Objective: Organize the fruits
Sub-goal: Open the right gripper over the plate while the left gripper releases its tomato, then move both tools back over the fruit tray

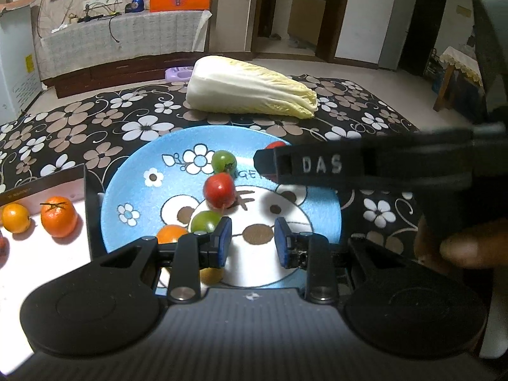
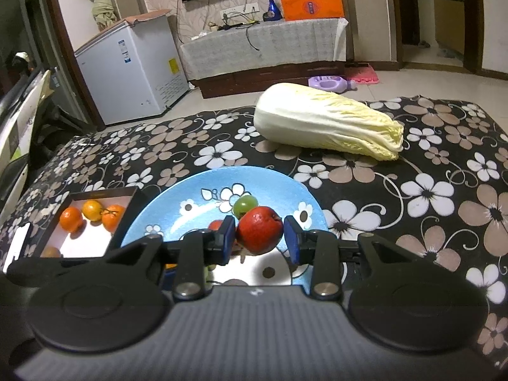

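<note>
A blue cartoon plate (image 1: 139, 197) (image 2: 177, 209) on the flowered cloth holds small fruits: a green one (image 1: 223, 161), a red one (image 1: 219, 190), another green one (image 1: 205, 220) and an orange one (image 1: 171, 233). My left gripper (image 1: 252, 243) hovers over the plate's near side, open, with nothing between its blue pads. My right gripper (image 2: 259, 238) has its pads against a red fruit (image 2: 259, 233) over the plate's far right side. In the left wrist view one of its fingers (image 1: 304, 165) covers most of that fruit (image 1: 275, 144). Left of the plate, a dark box (image 2: 101, 194) holds oranges (image 1: 58, 217) (image 2: 71, 219).
A napa cabbage (image 1: 250, 89) (image 2: 327, 123) lies on the cloth beyond the plate. A hand (image 1: 460, 247) holds the right gripper at the right edge. A phone (image 2: 17, 247) lies left of the box. A white freezer (image 2: 127, 70) stands off the table's far left.
</note>
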`<state>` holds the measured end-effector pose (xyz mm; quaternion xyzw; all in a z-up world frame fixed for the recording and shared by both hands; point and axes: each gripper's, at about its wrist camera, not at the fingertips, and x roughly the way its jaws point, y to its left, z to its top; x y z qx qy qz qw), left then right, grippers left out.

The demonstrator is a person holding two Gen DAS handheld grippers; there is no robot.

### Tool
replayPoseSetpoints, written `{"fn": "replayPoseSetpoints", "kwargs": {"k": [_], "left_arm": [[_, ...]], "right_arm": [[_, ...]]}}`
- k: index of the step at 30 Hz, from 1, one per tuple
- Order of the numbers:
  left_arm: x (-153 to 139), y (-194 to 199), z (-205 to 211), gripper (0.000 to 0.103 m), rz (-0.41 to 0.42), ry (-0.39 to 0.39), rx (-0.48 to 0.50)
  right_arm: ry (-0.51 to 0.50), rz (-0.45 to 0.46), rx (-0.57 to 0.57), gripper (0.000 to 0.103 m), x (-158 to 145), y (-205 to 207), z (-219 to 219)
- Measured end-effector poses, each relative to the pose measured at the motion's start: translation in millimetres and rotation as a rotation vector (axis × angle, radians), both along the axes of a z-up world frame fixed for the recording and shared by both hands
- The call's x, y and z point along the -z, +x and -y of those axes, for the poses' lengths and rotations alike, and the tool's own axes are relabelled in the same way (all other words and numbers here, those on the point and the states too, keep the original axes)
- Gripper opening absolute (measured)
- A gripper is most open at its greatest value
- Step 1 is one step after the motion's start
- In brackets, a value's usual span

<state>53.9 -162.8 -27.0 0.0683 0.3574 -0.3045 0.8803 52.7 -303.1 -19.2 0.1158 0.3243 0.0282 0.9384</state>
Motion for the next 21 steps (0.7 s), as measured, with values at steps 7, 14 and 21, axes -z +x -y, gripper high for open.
{"fn": "replayPoseSetpoints", "kwargs": {"k": [7, 14, 21], "left_arm": [[-0.4, -1.3, -7.9, 0.034, 0.004, -0.002, 0.001], [-1.4, -2.9, -14.6, 0.034, 0.008, 0.003, -0.01], [-16.3, -10.1, -48.5, 0.034, 0.022, -0.004, -0.097]], "right_arm": [[0.057, 0.04, 0.038, 0.046, -2.1, -1.7, 6.8], [0.013, 0.072, 0.085, 0.046, 0.1, 3.1, -0.1], [-0.009, 0.088, 0.011, 0.046, -3.4, 7.1, -20.8]]}}
